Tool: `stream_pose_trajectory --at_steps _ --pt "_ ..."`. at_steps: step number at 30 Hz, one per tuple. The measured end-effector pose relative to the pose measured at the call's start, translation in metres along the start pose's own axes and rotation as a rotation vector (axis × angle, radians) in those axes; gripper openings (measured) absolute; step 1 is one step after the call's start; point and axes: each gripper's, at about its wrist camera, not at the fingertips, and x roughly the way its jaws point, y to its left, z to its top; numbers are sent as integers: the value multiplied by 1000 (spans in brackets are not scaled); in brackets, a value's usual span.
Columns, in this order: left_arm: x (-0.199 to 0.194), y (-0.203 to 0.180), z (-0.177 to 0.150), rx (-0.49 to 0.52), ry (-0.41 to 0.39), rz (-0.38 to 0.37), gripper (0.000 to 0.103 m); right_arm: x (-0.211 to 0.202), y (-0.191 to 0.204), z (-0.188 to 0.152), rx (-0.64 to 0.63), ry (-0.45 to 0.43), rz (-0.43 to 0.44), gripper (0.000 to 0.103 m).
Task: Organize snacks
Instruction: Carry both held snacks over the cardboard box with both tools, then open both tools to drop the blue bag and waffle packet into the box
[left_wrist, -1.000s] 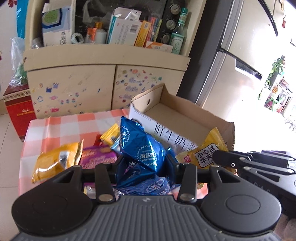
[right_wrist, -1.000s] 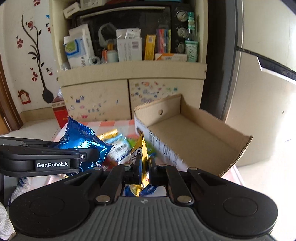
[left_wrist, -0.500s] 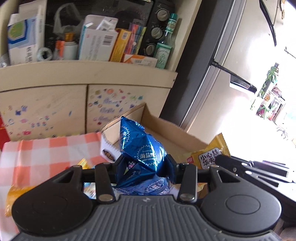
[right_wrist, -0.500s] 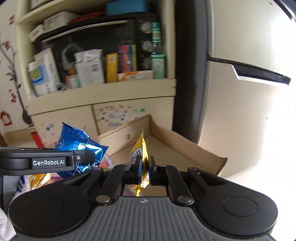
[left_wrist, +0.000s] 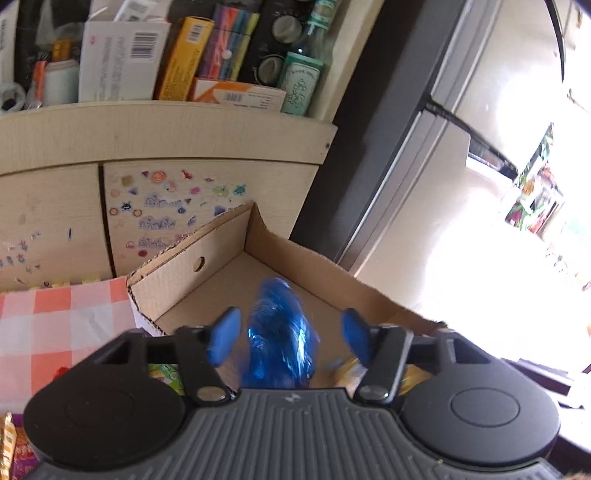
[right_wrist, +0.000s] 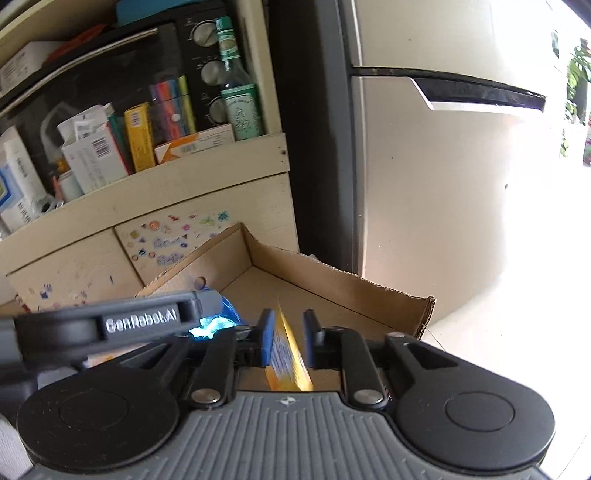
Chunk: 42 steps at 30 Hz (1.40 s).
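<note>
Both grippers hang over the open cardboard box (left_wrist: 258, 273). My left gripper (left_wrist: 290, 336) is open, and the blue foil snack bag (left_wrist: 279, 336) is blurred between its spread fingers, free of the pads, over the box floor. My right gripper (right_wrist: 289, 338) is open too, and the yellow snack packet (right_wrist: 286, 350) is blurred in the gap between its fingers, apart from both pads, above the box (right_wrist: 332, 295). The left gripper's body shows at the left of the right wrist view, with a bit of blue bag (right_wrist: 214, 325) beside it.
The box stands at the right end of a red-and-white checked tablecloth (left_wrist: 62, 325). More snack packets (left_wrist: 166, 373) lie on the cloth near the left gripper. Behind stand a stickered wooden cabinet (left_wrist: 166, 206) with a cluttered shelf and, to the right, a fridge (right_wrist: 443, 166).
Both grippers moved forward and right over the box and opened. The blue bag and the yellow packet were let go and are dropping, blurred, between the fingers.
</note>
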Motion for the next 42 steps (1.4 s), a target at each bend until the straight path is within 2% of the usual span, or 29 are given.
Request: stream_pose_trajectory --at_steps 3,5,14,32,42 --pt "-5 8 0 0 2 -1 70 0 -2 0 19 11 30 31" --pt "-11 17 -1 -16 9 2 75 -1 0 0 15 15 51 42" --pt "-47 48 -17 41 33 56 80 -4 22 -7 -86 36 134 57" --pt "-98 116 -47 -50 80 121 83 4 63 -42 -223 166 232 67" --pt "-97 150 -70 -107 160 157 84 13 74 -58 -261 242 263 76"
